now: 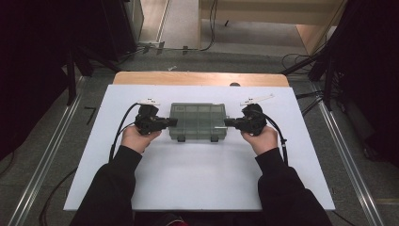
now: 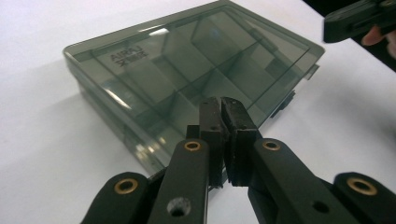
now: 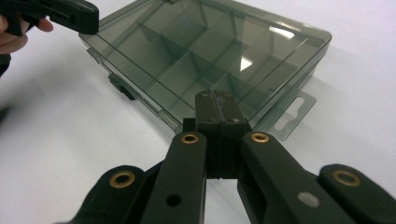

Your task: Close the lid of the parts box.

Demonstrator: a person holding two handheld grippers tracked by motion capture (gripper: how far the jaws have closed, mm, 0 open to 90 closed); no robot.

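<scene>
On the white table (image 1: 197,179) we've got both grippers, left (image 1: 173,122) and right (image 1: 228,122), fingers clenched empty, flanking the smoky compartment box (image 1: 197,120).

Organizer box (image 1: 197,121): smoky grey-green, see-thru, w/ darker dividers inside; 2 black latches on near edge.
Table sheet (image 1: 197,179): plain pale white-blue, no pattern; tan wood strip at far edge.
Left gripper (image 1: 171,122) & right gripper (image 1: 229,123): matte black, brass-coloured rivets on links; black cables; white plates on top.
Sleeves (image 1: 108,188): black.
Floor (image 1: 94,94): grey.
</scene>
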